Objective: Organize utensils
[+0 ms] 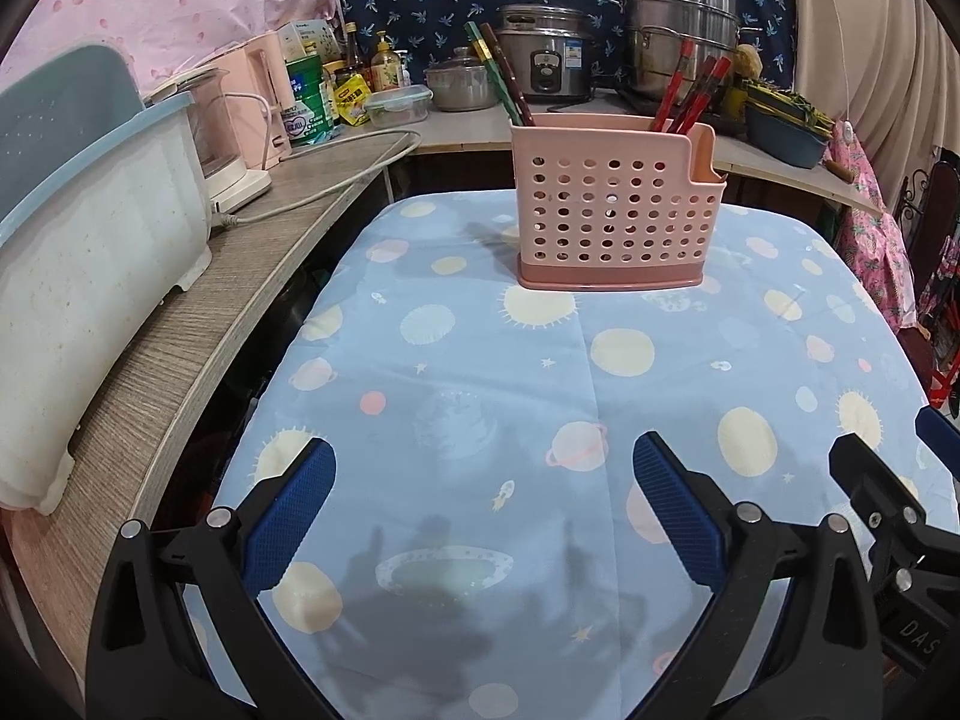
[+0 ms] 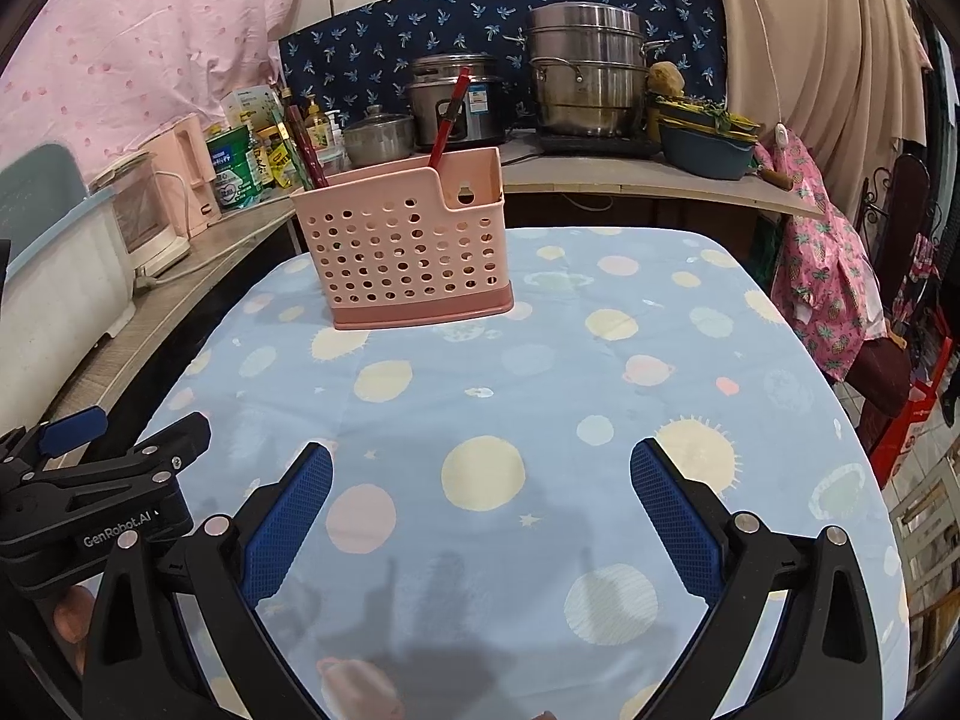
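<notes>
A: What are the two grippers doing?

B: The left gripper (image 1: 483, 474) is hovering low over the tablecloth (image 1: 480, 396) with its jaws spread wide and nothing between them. The right gripper (image 2: 480, 477) is doing the same, its blue pads (image 2: 288, 525) standing well apart and gripping nothing. In the left wrist view the right gripper is showing at the right edge, just beside the left one.

A: And where is the utensil holder sitting?

B: The pink utensil holder (image 1: 612, 210) is standing upright on the cloth, well ahead of the left jaws and slightly right of their centre line. From the right jaws it is lying ahead and to the left.

A: Is anything standing in it?

B: Red chopsticks (image 1: 690, 93) are leaning out of its right-hand part, and a green and a dark stick (image 1: 501, 75) are poking up at its left end.

A: What is lying beyond it?

B: A rice cooker (image 1: 543, 60) and stacked steel pots (image 1: 681, 30) are sitting on the counter (image 1: 456, 126) past the holder. A white tub (image 1: 90, 240) is resting far left of the left jaws.
</notes>
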### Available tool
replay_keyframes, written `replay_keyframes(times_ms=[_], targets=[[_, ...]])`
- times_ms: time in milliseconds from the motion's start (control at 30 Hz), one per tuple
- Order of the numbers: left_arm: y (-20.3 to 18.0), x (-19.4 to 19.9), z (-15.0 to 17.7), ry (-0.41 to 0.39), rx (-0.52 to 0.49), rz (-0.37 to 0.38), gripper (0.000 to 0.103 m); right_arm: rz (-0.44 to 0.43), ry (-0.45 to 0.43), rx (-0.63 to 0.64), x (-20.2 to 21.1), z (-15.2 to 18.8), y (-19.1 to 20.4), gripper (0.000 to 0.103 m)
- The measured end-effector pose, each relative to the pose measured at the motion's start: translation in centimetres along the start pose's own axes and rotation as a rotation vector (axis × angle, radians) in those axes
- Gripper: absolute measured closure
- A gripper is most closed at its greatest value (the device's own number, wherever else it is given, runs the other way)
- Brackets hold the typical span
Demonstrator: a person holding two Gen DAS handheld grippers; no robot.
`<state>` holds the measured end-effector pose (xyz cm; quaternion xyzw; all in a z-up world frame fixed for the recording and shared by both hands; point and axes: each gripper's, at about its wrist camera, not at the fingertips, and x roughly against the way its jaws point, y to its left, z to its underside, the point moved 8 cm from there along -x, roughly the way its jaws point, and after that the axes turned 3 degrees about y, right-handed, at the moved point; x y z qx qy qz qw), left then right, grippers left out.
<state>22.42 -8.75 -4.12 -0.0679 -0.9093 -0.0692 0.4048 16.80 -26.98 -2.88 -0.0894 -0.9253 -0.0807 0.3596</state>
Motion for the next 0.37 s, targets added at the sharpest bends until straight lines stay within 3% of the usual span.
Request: replay_keyframes(times_ms=[367], targets=[[0.14,-0.13,-0.03,0.001,-0.001,0.004,0.008,0.003,-0.002,-0.006,0.05,-0.03,-0.28,0.007]])
